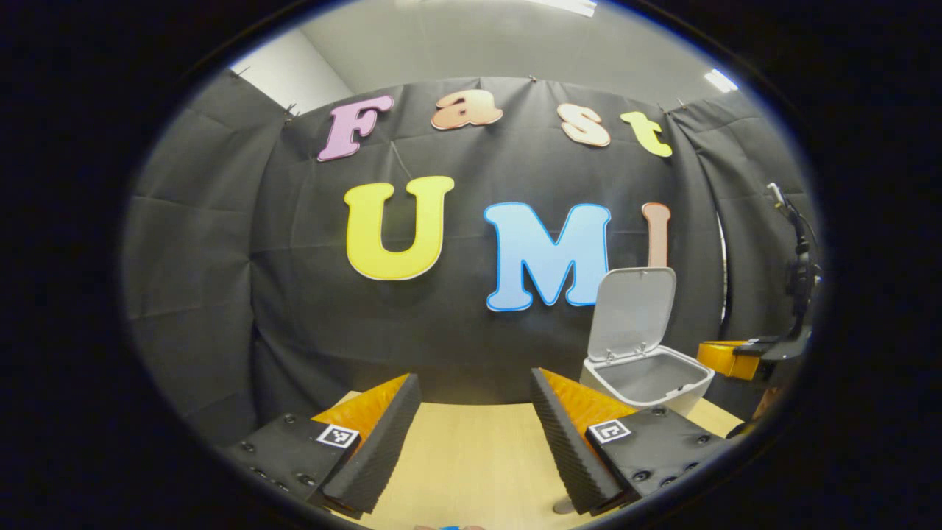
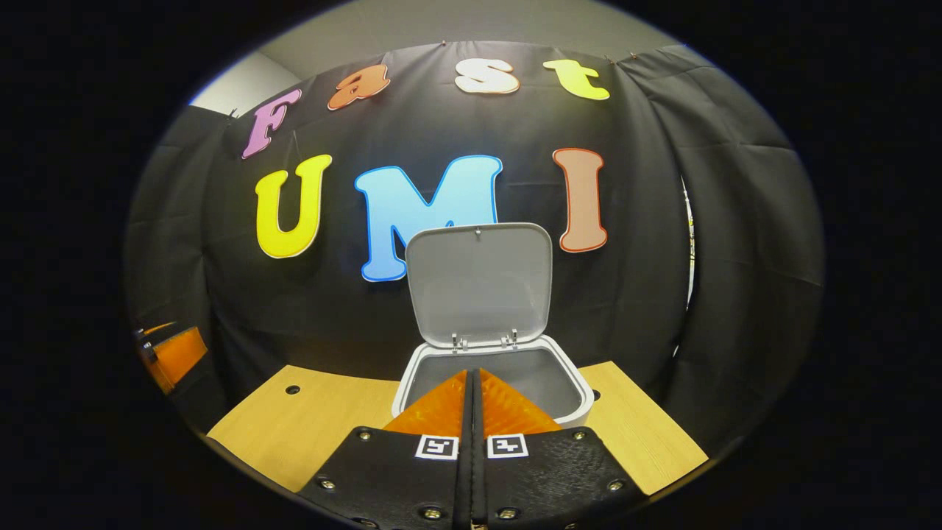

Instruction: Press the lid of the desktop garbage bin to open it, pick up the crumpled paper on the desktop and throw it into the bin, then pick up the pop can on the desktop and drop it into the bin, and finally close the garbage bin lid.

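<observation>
On the wooden table (image 2: 309,427), at its back edge by the black cloth wall (image 2: 647,280), the white bin (image 2: 570,386) stands with its lid (image 2: 478,283) swung fully up, upright on the hinges, inside looks grey; cannot tell what is in it. Right gripper (image 2: 475,379) sits just in front of the bin, fingers pressed flat together with no gap and nothing between them, tips over the bin's near rim. In the left gripper view the left gripper (image 1: 475,383) has its fingers spread wide, nothing held, bare table (image 1: 471,456) between them; bin (image 1: 647,375) is off to its right, lid (image 1: 633,313) up, just behind the right finger. Other gripper (image 1: 751,357) shows at the far right edge, beside the bin. Small dark hole in the table (image 2: 293,389) at left.
</observation>
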